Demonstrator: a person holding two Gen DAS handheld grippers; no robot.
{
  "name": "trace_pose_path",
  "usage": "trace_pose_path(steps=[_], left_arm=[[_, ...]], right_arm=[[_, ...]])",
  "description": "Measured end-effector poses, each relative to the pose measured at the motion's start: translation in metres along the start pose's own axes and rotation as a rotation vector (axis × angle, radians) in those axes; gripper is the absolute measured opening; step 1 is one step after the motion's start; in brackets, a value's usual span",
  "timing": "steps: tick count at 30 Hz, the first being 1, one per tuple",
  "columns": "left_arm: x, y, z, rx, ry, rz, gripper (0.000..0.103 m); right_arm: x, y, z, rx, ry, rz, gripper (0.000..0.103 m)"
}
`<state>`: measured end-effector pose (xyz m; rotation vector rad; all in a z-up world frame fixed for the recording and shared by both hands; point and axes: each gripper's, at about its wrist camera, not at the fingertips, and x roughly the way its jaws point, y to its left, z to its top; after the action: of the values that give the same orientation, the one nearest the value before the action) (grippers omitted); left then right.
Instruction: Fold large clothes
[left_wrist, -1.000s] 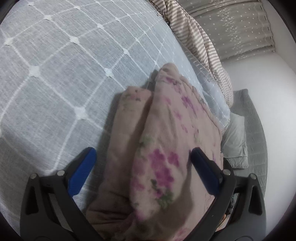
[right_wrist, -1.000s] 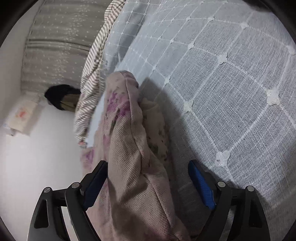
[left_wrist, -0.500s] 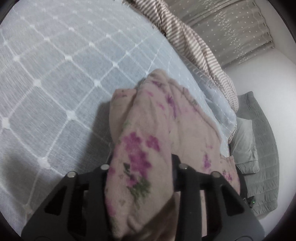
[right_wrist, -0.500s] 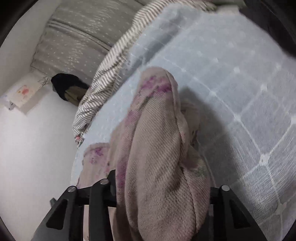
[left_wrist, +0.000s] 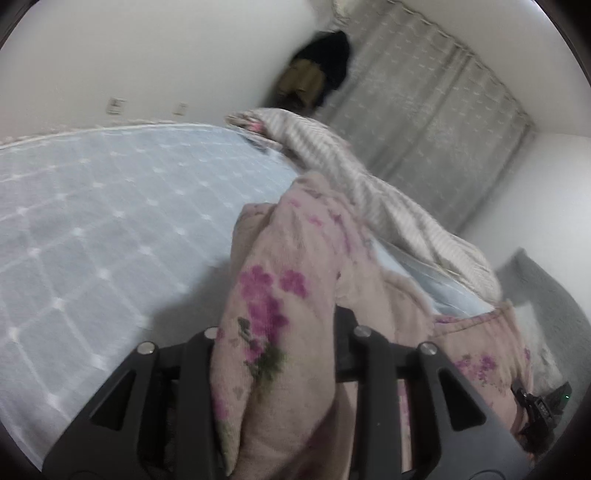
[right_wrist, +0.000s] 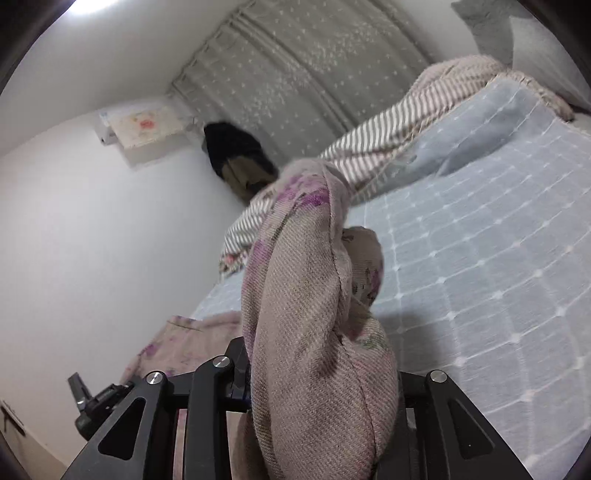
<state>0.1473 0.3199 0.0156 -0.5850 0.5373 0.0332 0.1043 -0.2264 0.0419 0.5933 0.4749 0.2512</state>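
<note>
Here we note both grippers clamped on the pink floral garment (left_wrist: 280, 295), each with a thick bunched fold pinched between its 2 black jaws: the left gripper (left_wrist: 275, 332) having just eased its jaws slightly around the cloth, the right gripper (right_wrist: 317, 373) gripping a twill-textured roll of it. The garment is raised off the pale blue grid-patterned bedspread (left_wrist: 92, 221), its far end trailing near the striped blanket (right_wrist: 388, 144) by the grey curtain (left_wrist: 424, 122).

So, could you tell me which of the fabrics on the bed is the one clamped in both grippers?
The pink floral garment: both the left gripper and right gripper pinch it, unlike the striped blanket or blue checked bedspread.
</note>
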Motion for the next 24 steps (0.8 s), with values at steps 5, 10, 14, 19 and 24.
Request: trace_pose_path(steps=[5, 10, 14, 19, 24], left_arm=[[0.049, 0.062, -0.019, -0.075, 0.132, 0.26, 0.062], [0.028, 0.051, -0.007, -0.019, 0.073, 0.224, 0.08], [-0.002, 0.027, 0.0, 0.021, 0.012, 0.19, 0.086], [-0.028, -0.03, -0.029, 0.191, 0.035, 0.132, 0.101], [-0.049, -0.078, -0.087, 0.383, 0.114, 0.13, 0.102]], right_arm=[[0.084, -0.043, -0.042, 0.042, 0.225, -0.274, 0.056], [0.065, -0.06, -0.03, 0.172, 0.182, -0.182, 0.06], [0.044, -0.043, -0.026, 0.109, 0.163, -0.257, 0.065], [0.015, -0.01, -0.042, -0.041, 0.148, -0.392, 0.075], [-0.032, 0.027, -0.065, -0.169, 0.105, -0.481, 0.089]])
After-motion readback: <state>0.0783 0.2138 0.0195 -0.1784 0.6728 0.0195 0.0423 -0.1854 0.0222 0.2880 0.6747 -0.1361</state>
